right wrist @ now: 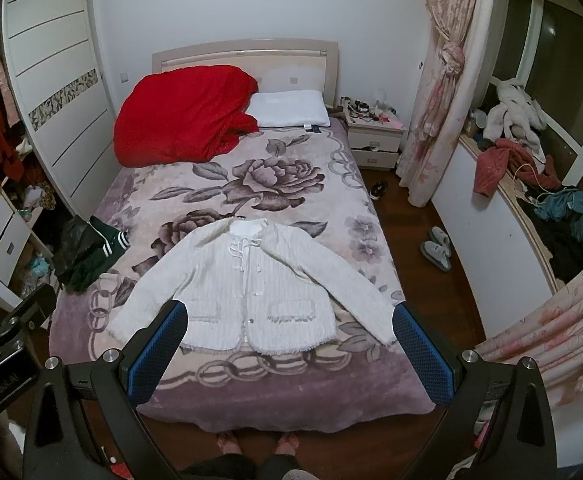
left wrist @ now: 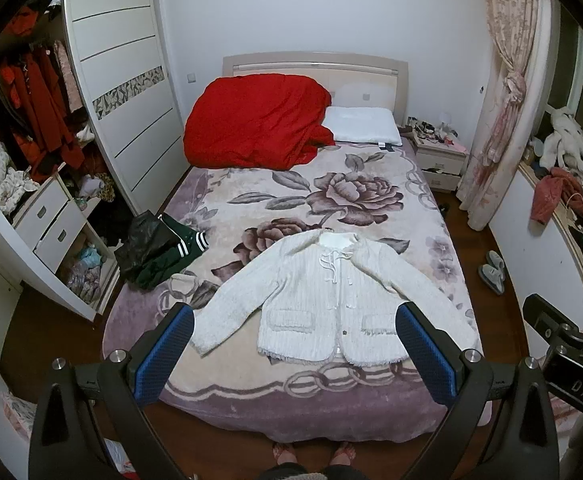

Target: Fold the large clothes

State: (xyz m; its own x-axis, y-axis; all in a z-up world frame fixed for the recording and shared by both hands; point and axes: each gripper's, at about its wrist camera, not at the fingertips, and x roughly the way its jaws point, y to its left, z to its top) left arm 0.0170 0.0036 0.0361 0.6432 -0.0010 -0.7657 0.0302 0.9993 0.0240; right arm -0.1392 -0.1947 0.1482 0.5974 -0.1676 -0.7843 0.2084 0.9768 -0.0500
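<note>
— where's the white cardigan (left wrist: 331, 300) from where she's standing?

— flat on the floral blanket (left wrist: 323, 200), face up, near the foot of the bed. collar points at the headboard, hem at her feet, so its long body line runs straight away from her. both sleeves are spread out and angled down toward the hem corners.

— and the grippers?

— both held up in the air on her side of the bed, well short of the cloth. the left gripper (left wrist: 294, 344) has its blue pads gaping wide with nothing between them. same for the right gripper (right wrist: 290, 344): spread wide, empty.

— which one's closer to what?

— in the left wrist view the sleeve cuff on her left lies just by the left-hand pad; in the right wrist view the other cuff (right wrist: 387, 336) sits beside the right-hand pad. so each hand has its own sleeve, roughly level, neither clearly nearer.

— so what does the next move turn on?

— i'd guess on those sleeves lying outward from the body: each wants carrying inward across the chest. she'd have to drop down and forward first.

— anything in the way?

— a dark green jacket (left wrist: 159, 252) heaped on the bed's left edge, apart from the sleeve.
</note>
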